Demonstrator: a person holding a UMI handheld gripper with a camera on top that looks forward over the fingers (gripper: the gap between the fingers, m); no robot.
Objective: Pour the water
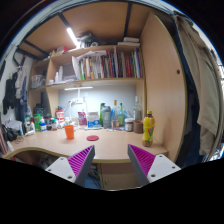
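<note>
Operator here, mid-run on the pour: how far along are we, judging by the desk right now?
Nothing looks done. The hand-held gripper is open and empty, its fingers short of the desk. The orange cup and the yellow bottle stand apart and untouched, well beyond the fingers. In hand: only the approach. Left: pick the water vessel, probably one of the bottles, grasp it, carry it to the cup and pour.
</note>
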